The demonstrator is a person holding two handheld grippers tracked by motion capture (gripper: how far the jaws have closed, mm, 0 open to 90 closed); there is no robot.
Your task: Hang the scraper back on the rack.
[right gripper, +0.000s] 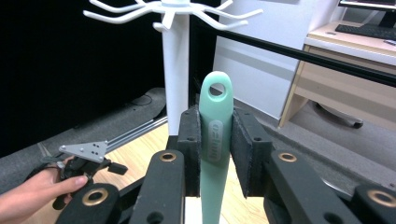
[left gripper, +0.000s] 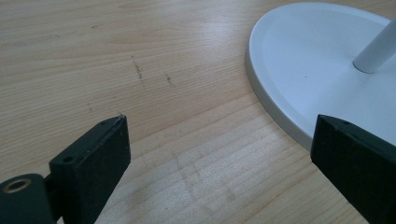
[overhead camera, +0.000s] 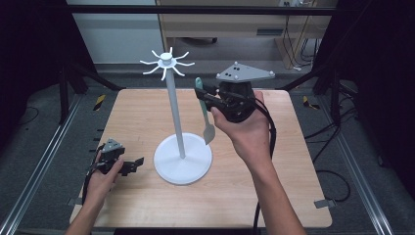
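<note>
Right gripper (overhead camera: 204, 96) clamps a mint-green spatula (overhead camera: 205, 113) by its handle, both pads pressed against it; the handle's holed end pokes above the jaws, and the blade hangs below them, over the stand's base (overhead camera: 183, 159). Just beyond the jaws rises the white stand (right gripper: 176, 70), its hooks (right gripper: 169, 10) higher than the handle's tip. Left gripper (overhead camera: 133, 164) rests low on the table (left gripper: 140, 56), jaws spread wide with nothing between them, the base close beside one jaw.

A light wooden table (overhead camera: 147, 117) bears a white hook stand (overhead camera: 183, 159) on its round base, just beside the left gripper (overhead camera: 134, 164), itself resting there.
</note>
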